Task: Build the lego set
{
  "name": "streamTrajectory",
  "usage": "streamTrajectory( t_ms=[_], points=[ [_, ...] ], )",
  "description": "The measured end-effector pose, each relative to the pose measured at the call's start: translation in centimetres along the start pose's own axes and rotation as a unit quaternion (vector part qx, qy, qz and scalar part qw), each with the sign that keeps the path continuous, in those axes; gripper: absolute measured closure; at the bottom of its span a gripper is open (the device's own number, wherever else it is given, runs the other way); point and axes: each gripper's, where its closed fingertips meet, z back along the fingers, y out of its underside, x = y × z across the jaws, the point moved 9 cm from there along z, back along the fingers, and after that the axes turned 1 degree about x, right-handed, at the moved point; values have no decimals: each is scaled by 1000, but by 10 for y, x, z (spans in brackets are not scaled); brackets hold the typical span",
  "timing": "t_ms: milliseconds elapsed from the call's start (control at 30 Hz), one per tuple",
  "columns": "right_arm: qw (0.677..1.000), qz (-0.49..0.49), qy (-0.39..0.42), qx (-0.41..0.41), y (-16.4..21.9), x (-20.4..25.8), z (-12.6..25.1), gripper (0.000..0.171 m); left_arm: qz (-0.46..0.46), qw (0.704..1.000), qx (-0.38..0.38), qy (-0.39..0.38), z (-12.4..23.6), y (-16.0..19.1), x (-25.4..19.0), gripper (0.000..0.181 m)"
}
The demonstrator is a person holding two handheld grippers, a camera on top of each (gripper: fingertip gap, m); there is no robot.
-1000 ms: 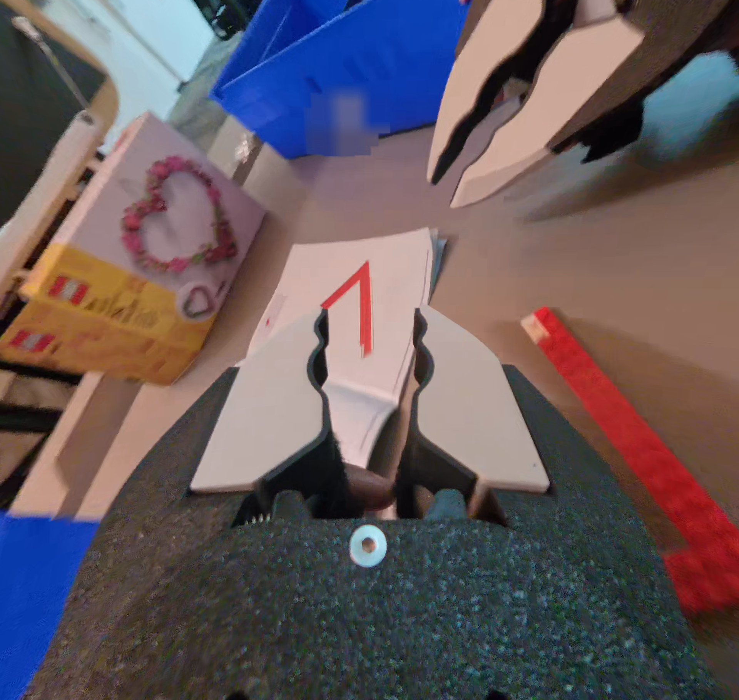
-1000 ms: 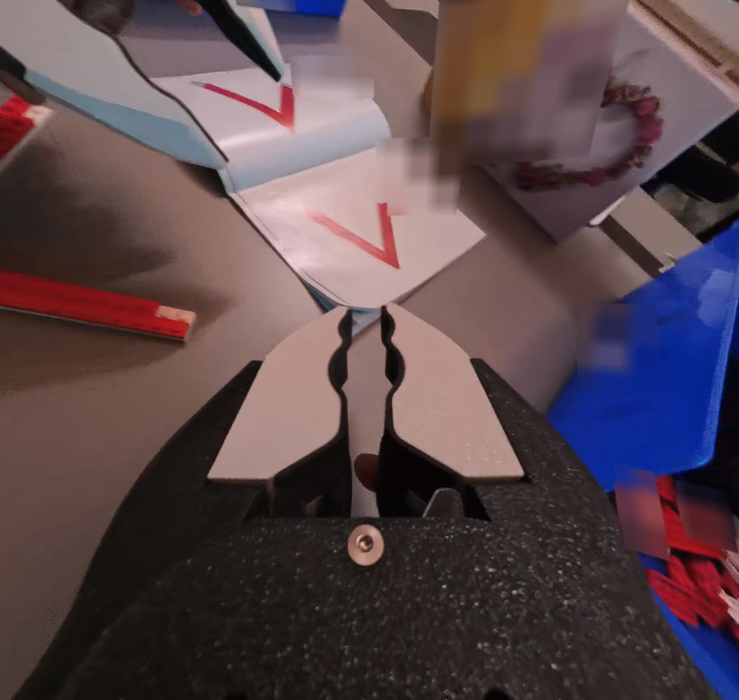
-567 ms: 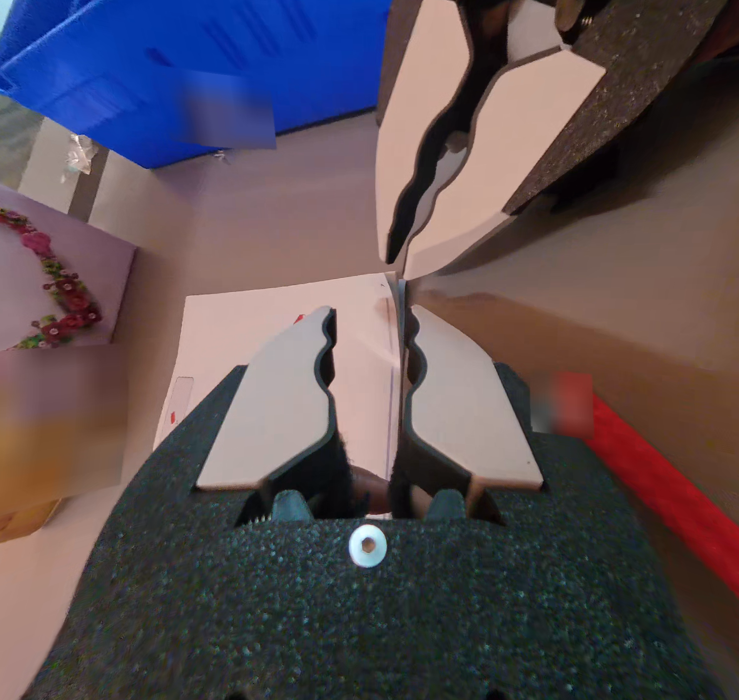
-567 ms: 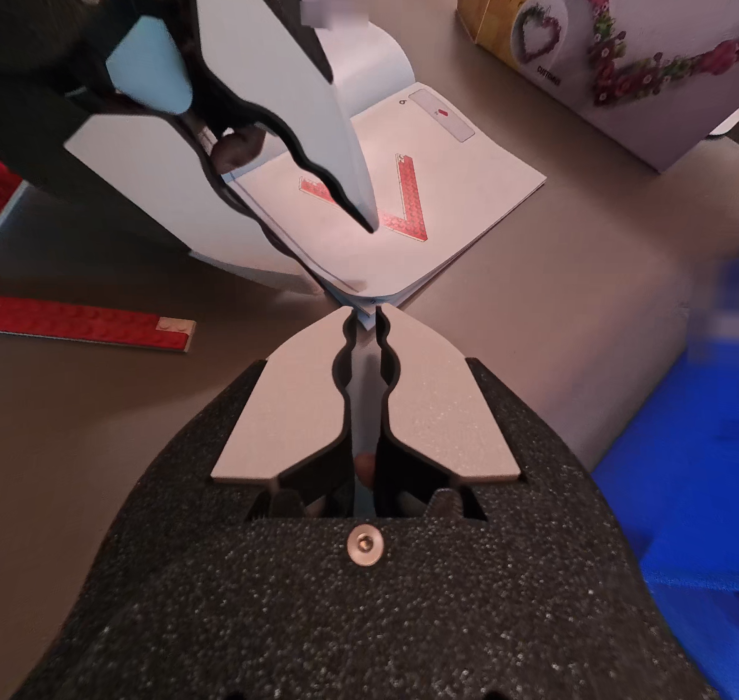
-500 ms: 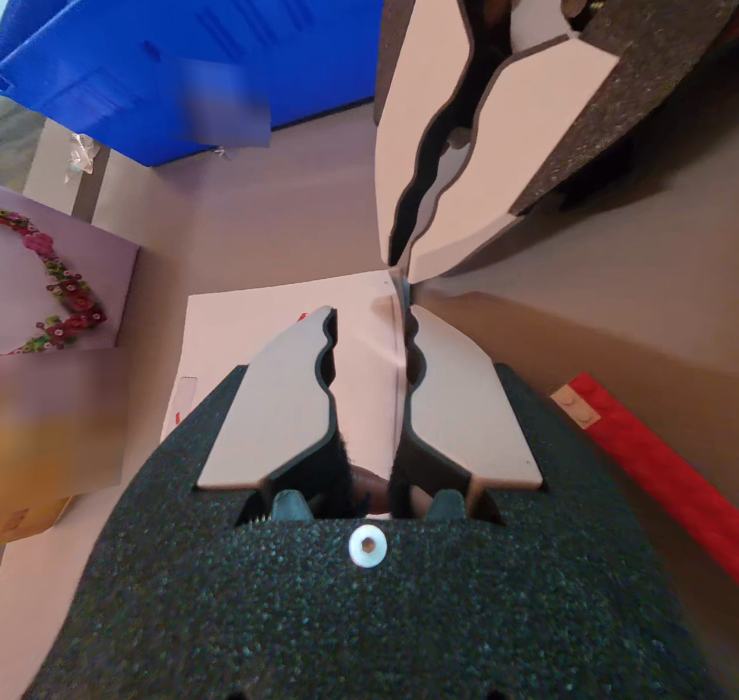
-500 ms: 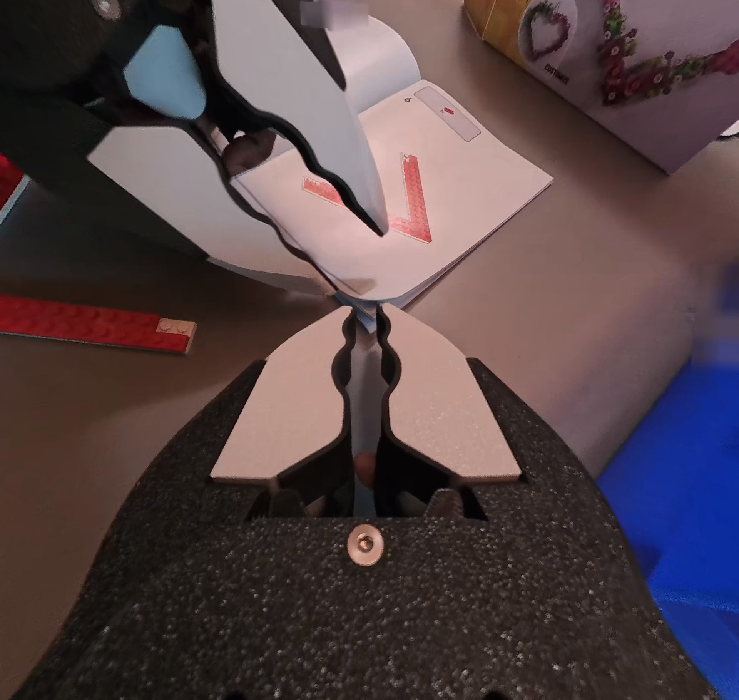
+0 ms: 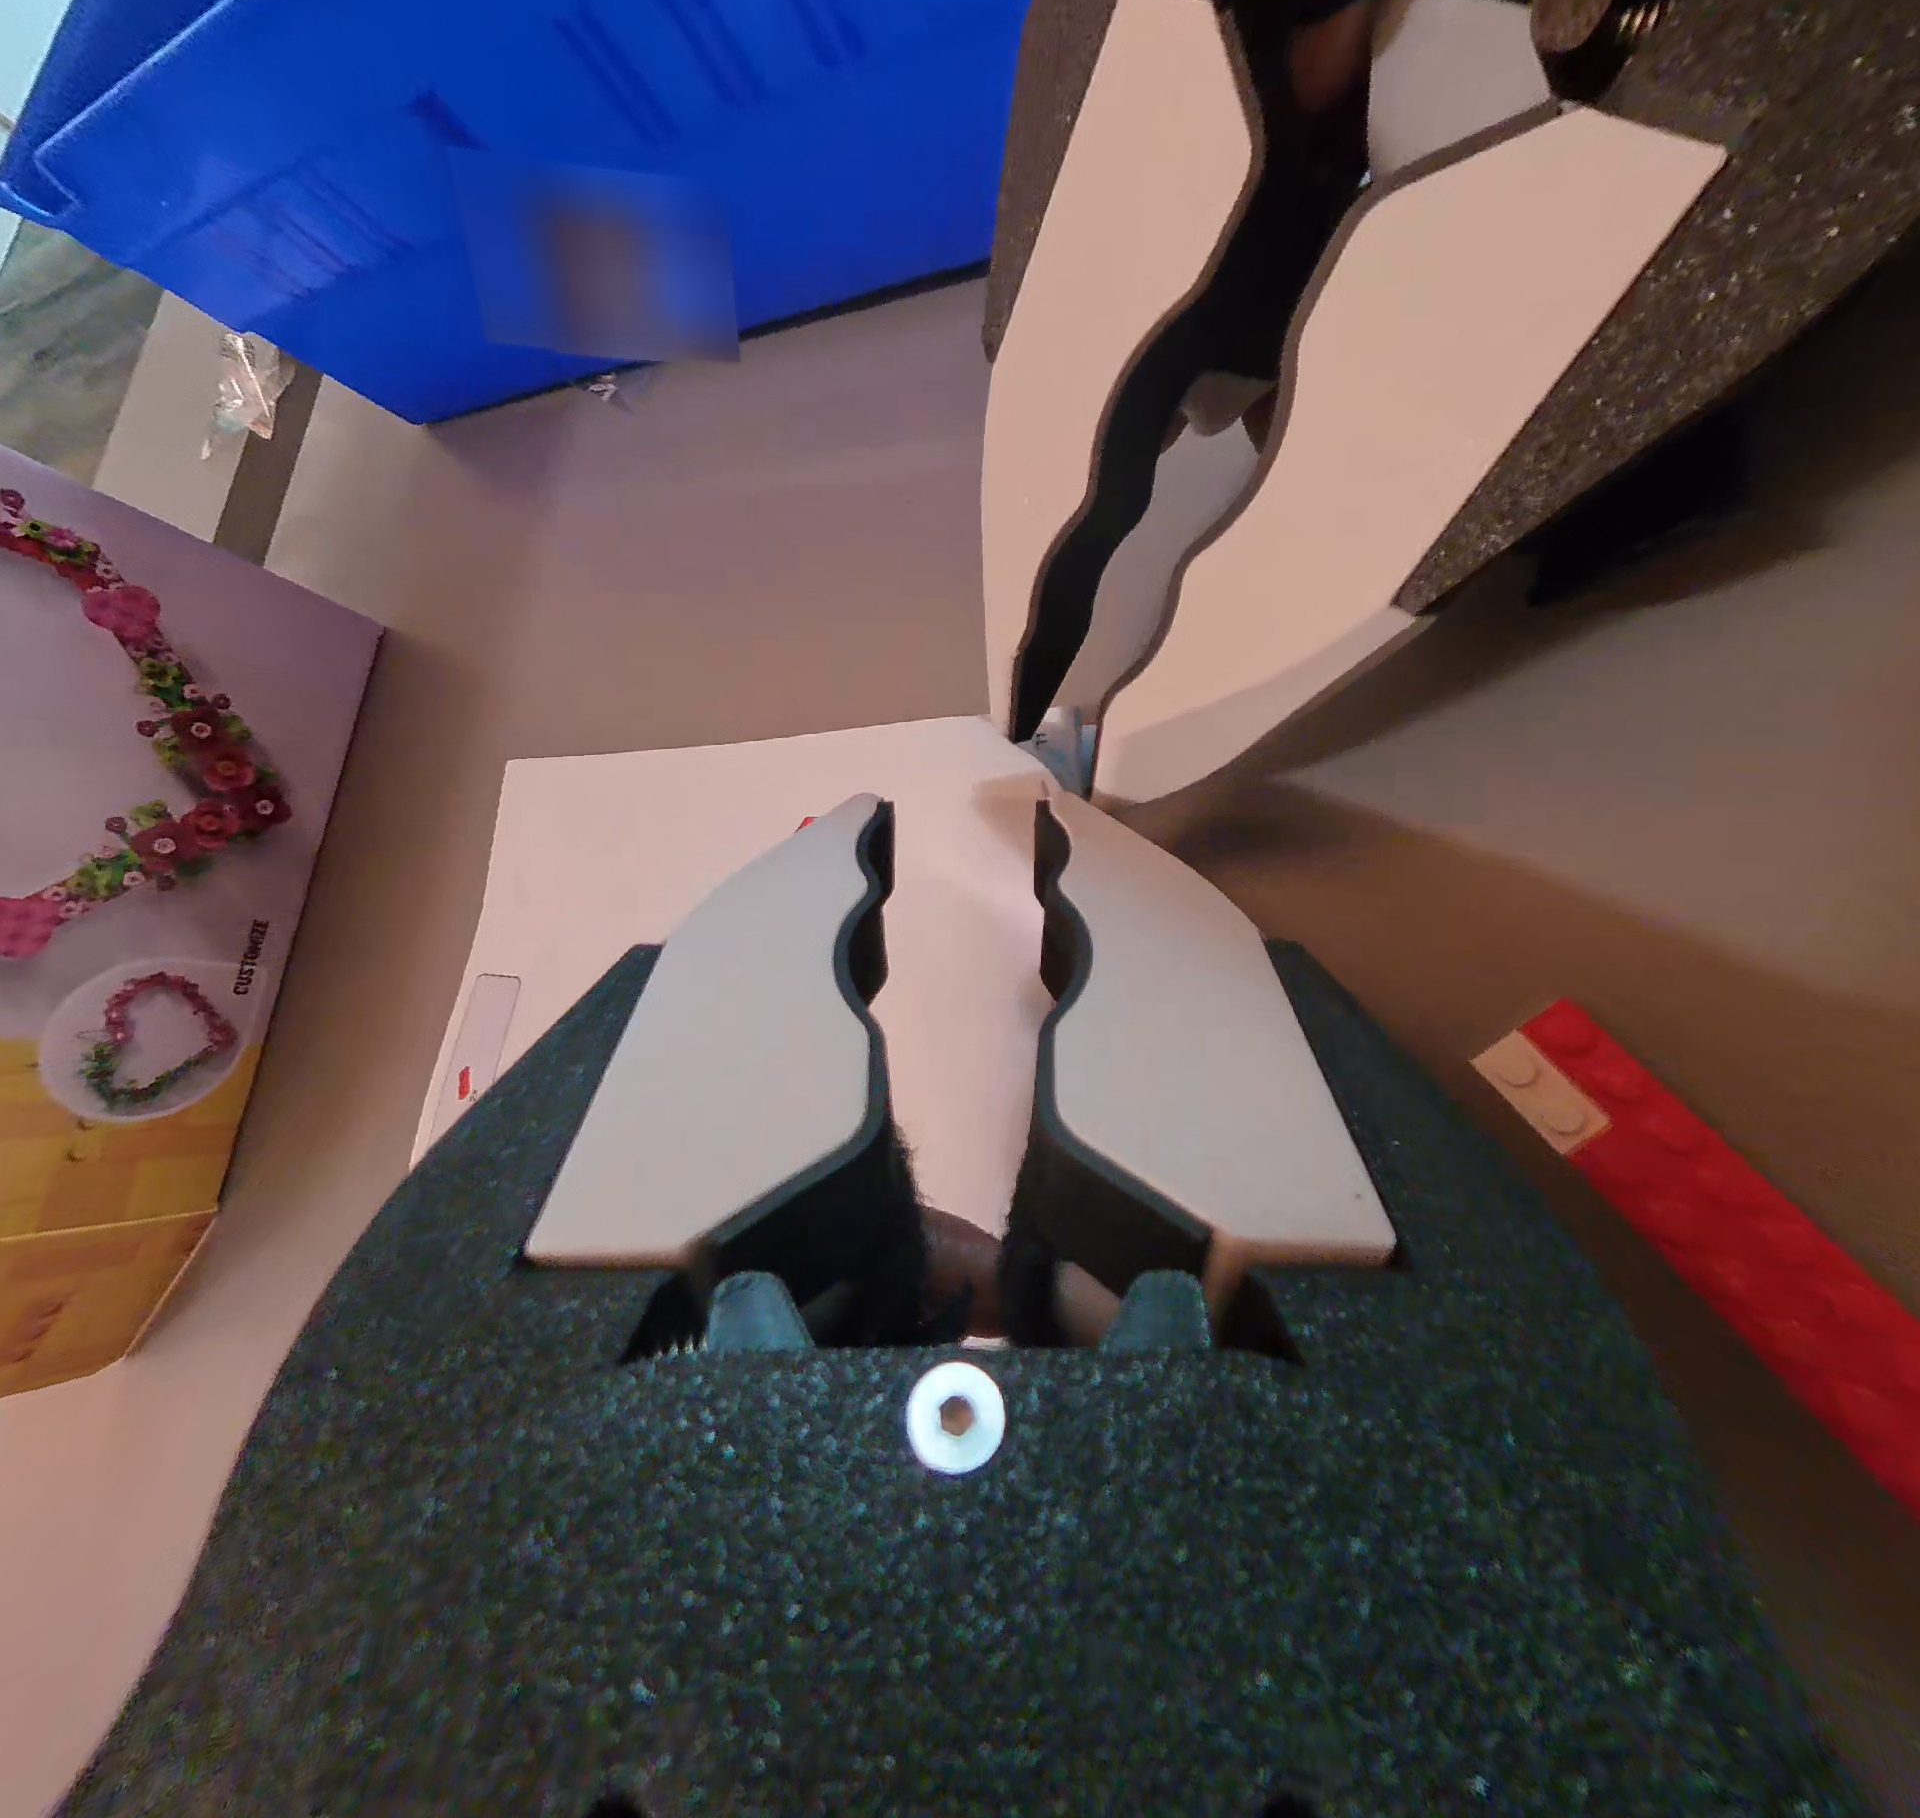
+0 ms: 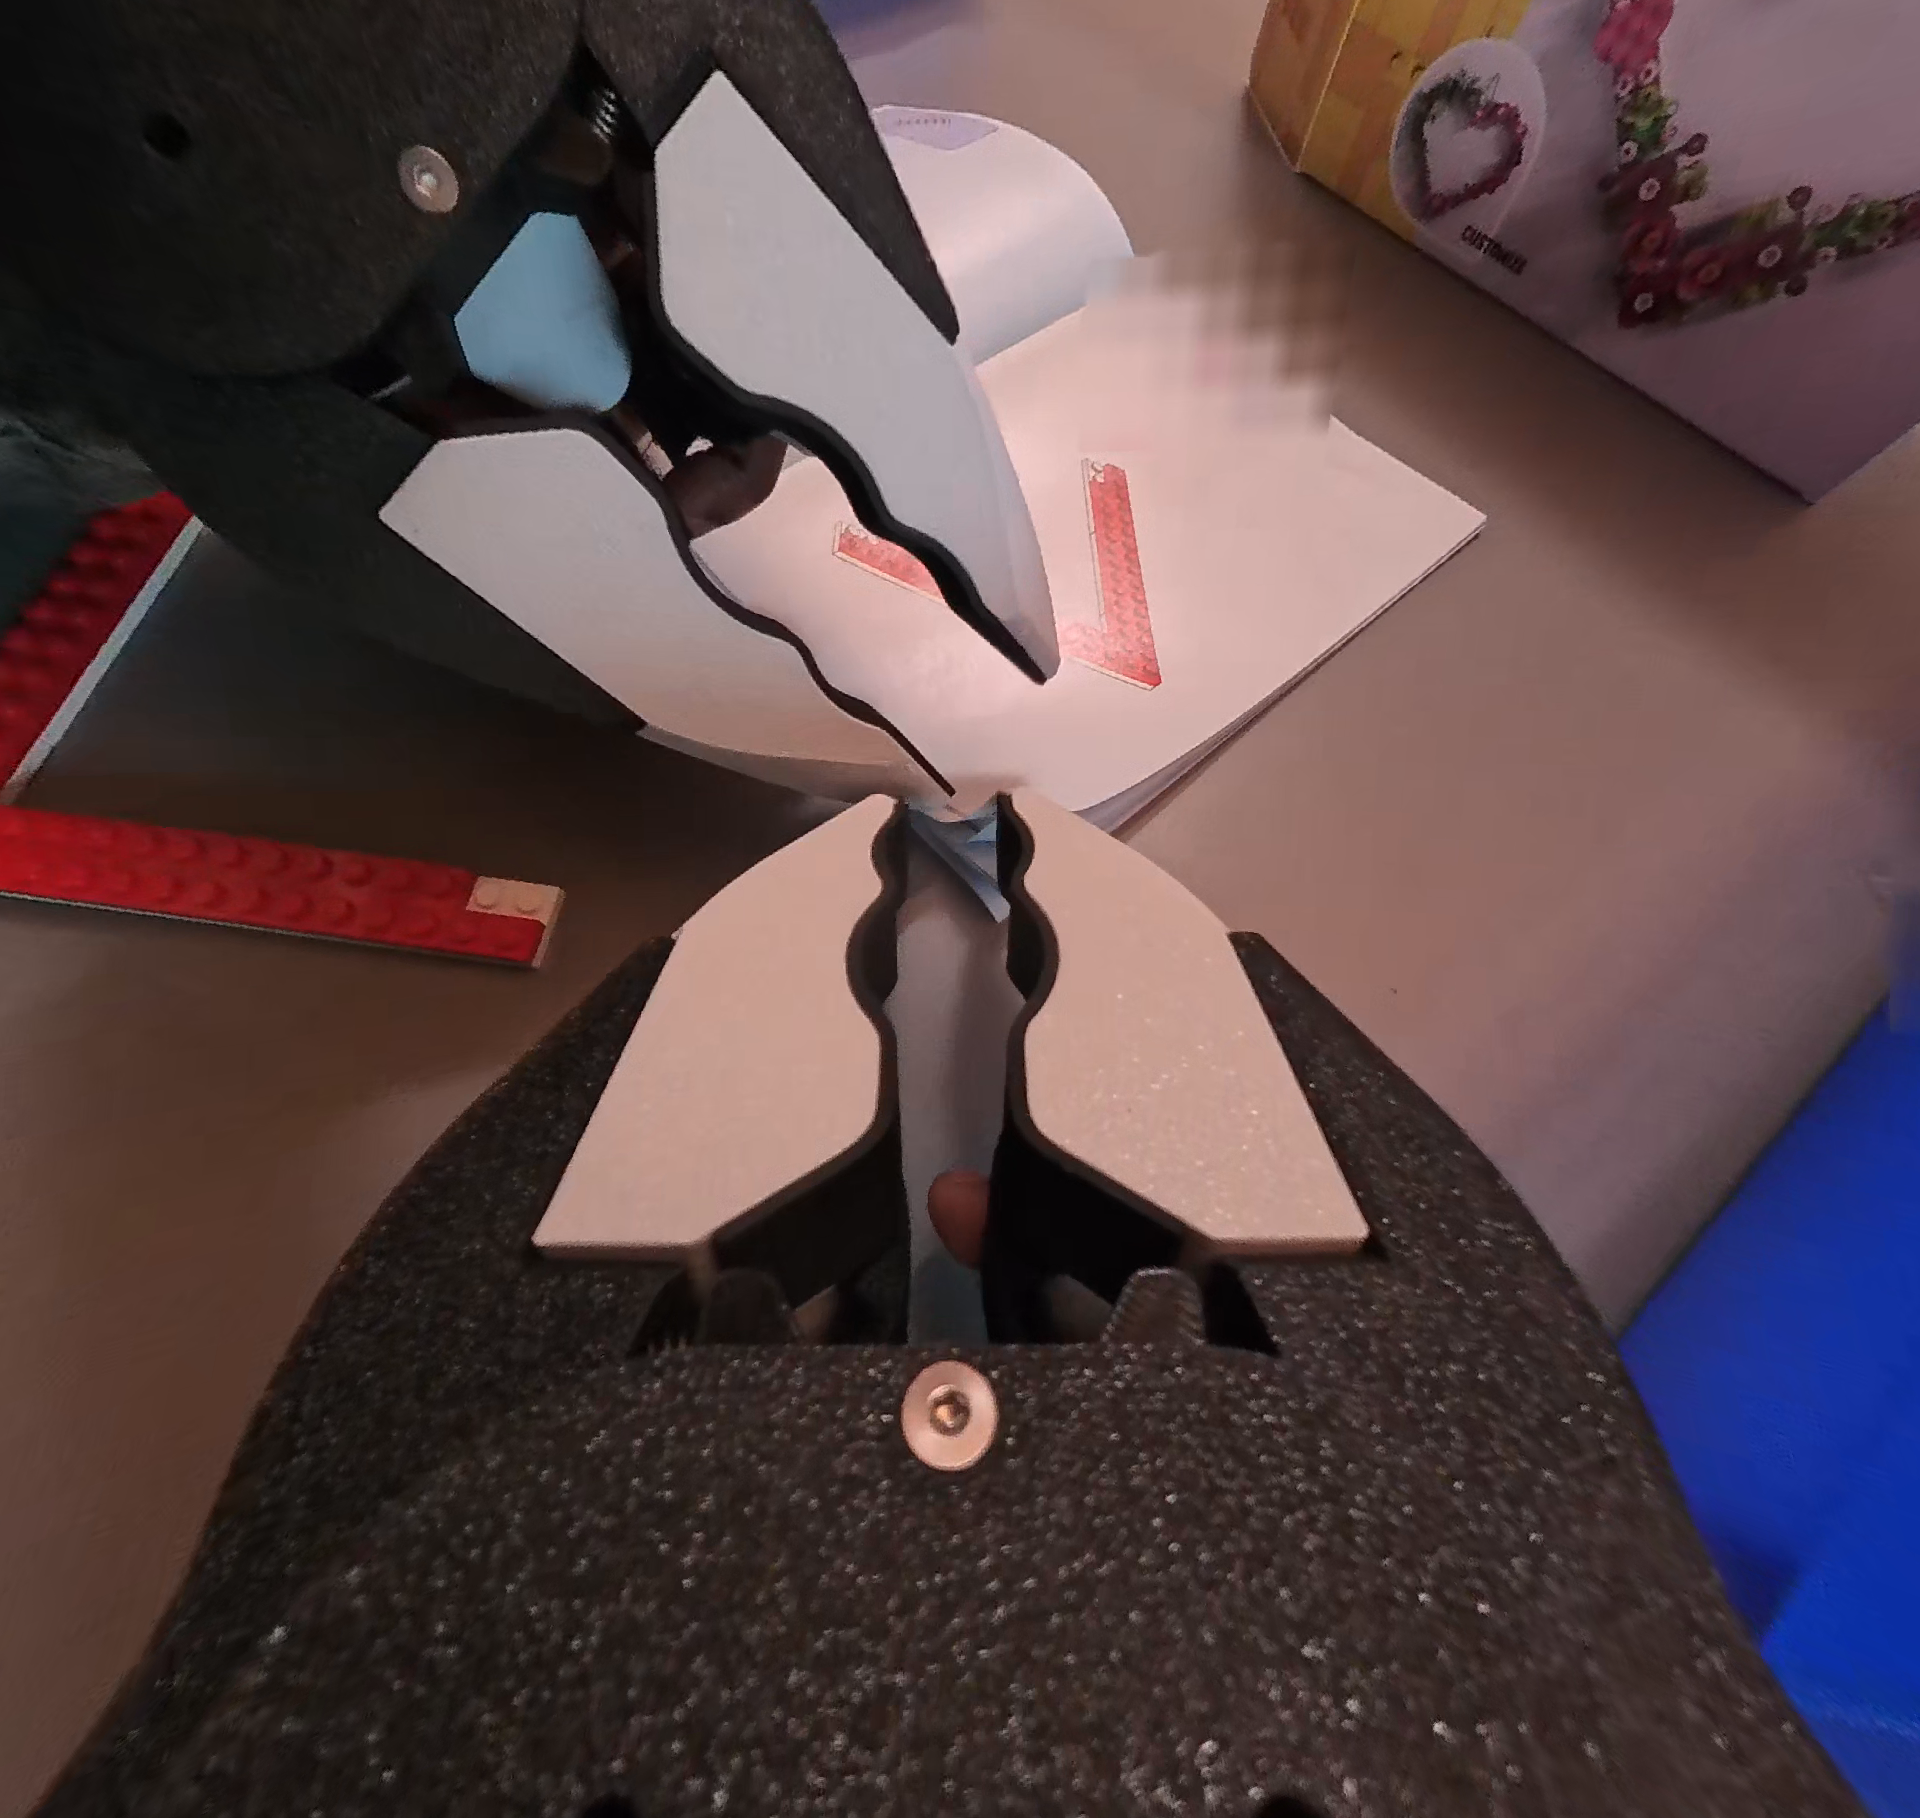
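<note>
The white instruction booklet (image 7: 665,833) lies open on the tan table, showing a red V-shaped drawing (image 8: 1122,573). My right gripper (image 8: 948,804) is pinched on the near corner of its stacked pages; it also shows in the left wrist view (image 7: 1055,750). My left gripper (image 7: 961,807) hovers over the booklet with its jaws apart, a lifted, curled page (image 8: 997,210) passing between them. It also shows in the right wrist view (image 8: 992,729). A long red plate with a tan end piece (image 8: 260,885) lies flat beside the booklet (image 7: 1714,1228).
The lego box (image 7: 135,833) with a flower heart picture lies left of the booklet (image 8: 1662,210). A blue bin (image 7: 520,106) stands behind. Another blue bin (image 8: 1818,1353) is at the right. A second red plate (image 8: 83,605) lies under the left gripper's body.
Both grippers have come together at the booklet's corner. The right gripper has taken the page corner between its fingers, and the left gripper's jaws have narrowed around the lifted page.
</note>
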Motion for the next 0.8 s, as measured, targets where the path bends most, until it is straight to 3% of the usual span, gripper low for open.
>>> streamTrajectory(
  t_ms=[133,433,633,800],
  points=[
    [1000,-6,-16,-7,-1,0,1,151,3,1000,-1,4,1,0,1,156],
    [988,-76,-131,-39,-3,-3,1,116,16,1000,-5,20,-2,2,0,155],
    [975,-122,-177,-61,-3,-7,3,111,26,1000,-13,8,-1,0,2,155],
    [978,-110,-168,-52,-4,-5,2,108,28,1000,-9,-6,-1,2,4,156]
  ],
)
